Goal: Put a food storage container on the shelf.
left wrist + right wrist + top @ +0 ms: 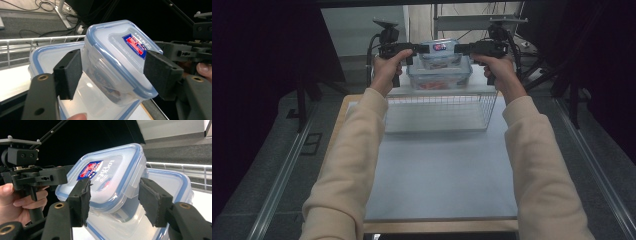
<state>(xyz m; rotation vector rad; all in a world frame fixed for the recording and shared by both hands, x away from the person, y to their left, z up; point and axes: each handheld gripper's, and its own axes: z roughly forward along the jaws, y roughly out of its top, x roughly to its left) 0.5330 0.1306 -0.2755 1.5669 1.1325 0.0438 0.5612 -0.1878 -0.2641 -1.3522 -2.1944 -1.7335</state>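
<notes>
The left tongs [113,72] are spread wide around one end of the small box [117,62], pads not pressing it. The small box sits tilted on the big box [439,75], above the wire basket [439,112]. The right tongs [115,198] are spread around its other end.

Glossy clear plastic container [117,62]; white metal wire basket [439,107]; matt, rough black gripper pads [155,201].
</notes>
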